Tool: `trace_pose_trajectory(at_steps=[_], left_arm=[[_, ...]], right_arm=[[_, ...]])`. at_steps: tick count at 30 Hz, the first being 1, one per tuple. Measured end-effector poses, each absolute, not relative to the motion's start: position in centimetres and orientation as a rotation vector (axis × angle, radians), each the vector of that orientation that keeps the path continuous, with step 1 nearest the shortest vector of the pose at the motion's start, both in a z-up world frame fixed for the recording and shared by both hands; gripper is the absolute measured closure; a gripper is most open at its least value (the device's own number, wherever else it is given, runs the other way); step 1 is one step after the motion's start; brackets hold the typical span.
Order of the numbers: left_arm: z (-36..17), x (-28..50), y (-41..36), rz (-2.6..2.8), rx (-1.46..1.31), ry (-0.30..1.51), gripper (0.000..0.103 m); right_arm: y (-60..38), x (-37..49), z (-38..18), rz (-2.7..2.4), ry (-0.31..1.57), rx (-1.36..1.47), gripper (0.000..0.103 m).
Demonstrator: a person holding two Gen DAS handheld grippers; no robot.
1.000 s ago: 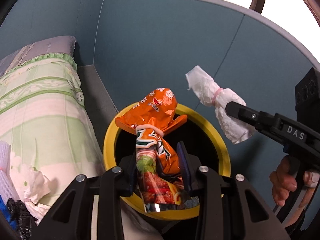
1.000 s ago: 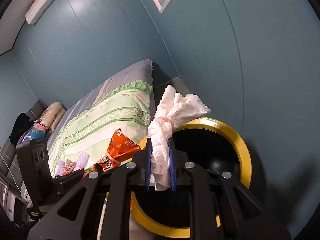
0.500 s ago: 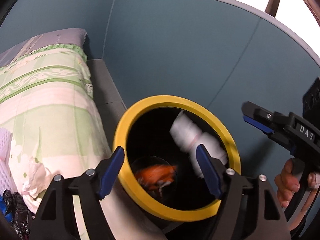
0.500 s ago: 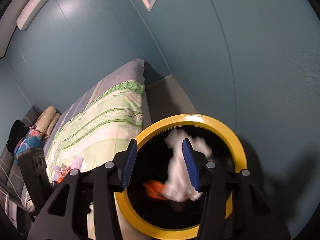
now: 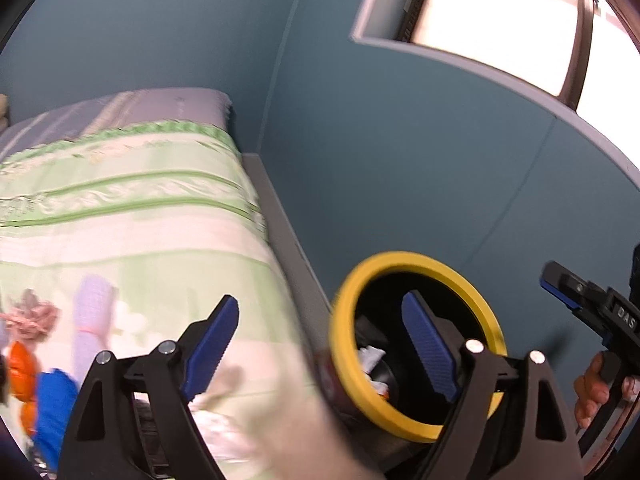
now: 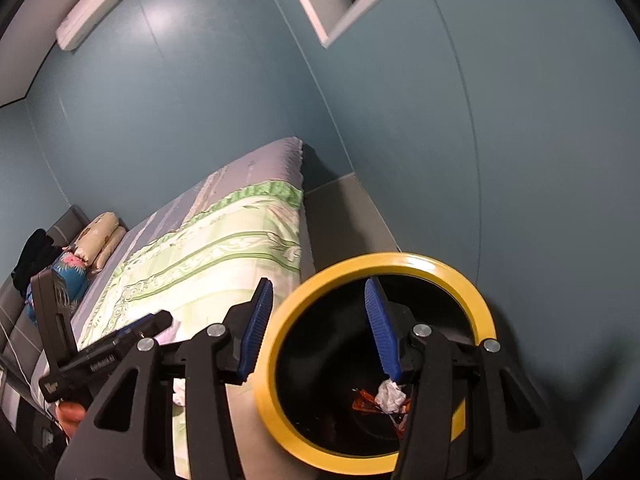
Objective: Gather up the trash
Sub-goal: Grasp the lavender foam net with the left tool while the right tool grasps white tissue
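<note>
— Both bundles, gripped a second ago, are now seen at the bottom of the yellow-rimmed bin [image 6: 478,312]; the white tissue wad [image 6: 391,396] lies on top of the orange snack wrapper [image 6: 366,404]; is anything held?

— Nothing is held; the left gripper [image 5: 320,344] is released, its jaws are opening and only air is seen between the blue pads [image 5: 210,344]; it has been swung away from the bin towards the bed [image 5: 140,240]; the bin's rim [image 5: 412,258] is now framed behind its right-side finger.

— And the right gripper [image 6: 320,330]?

— Released as well; its jaws are opening with nothing between them; one pad [image 6: 256,328] is seen over the bed's edge, the other over the bin's mouth; the bin is stood on the floor between the bed and the blue wall [image 6: 520,160].

— What is left on the bed?

— More litter is seen in the left wrist view, blurred: a pale lilac roll [image 5: 94,312], something orange [image 5: 22,364], something blue [image 5: 56,412] and a brownish crumpled piece [image 5: 34,312]; what each is cannot be told; pillows [image 6: 100,236] are seen at the far end in the right wrist view.
</note>
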State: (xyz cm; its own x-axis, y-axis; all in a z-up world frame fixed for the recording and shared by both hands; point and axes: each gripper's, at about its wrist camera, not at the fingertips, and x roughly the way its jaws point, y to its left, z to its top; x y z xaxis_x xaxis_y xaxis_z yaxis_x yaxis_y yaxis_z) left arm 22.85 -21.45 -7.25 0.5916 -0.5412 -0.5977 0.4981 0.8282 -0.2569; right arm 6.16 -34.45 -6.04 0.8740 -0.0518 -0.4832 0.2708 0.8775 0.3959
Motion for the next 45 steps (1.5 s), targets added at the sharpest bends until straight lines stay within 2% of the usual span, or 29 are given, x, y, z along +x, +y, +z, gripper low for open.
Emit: trace_pose_trajectory(at_steps=[2,6,20,34,45], left_arm=[[-6.3,22.5,-19.5,-0.573,-0.069,0.696,0.020],[-4.8,22.5,-15.1,-0.495,-0.070,0.648,0.015],[-2.0,23.1,-0.7,-0.209,-0.106,0.608,0.009],[-6.6,26.4,9.2,-0.004,-0.184,0.681,0.009],[-11.1,29.7,12.5,0.053,-0.224,0.766,0.009]], right_arm=[[-33.7,6.0,-5.5,-0.155,0.468,0.457,0.050],[-32.0,5.8,-4.5,-0.114,0.450,0.423,0.047],[-22.7,7.8,-1.8,0.104,0.430,0.289,0.042],[-15.8,12.1,-6.1,0.219,0.579,0.181,0.041],[-14.8,14.5,-11.0,0.242,0.715,0.154,0.043]])
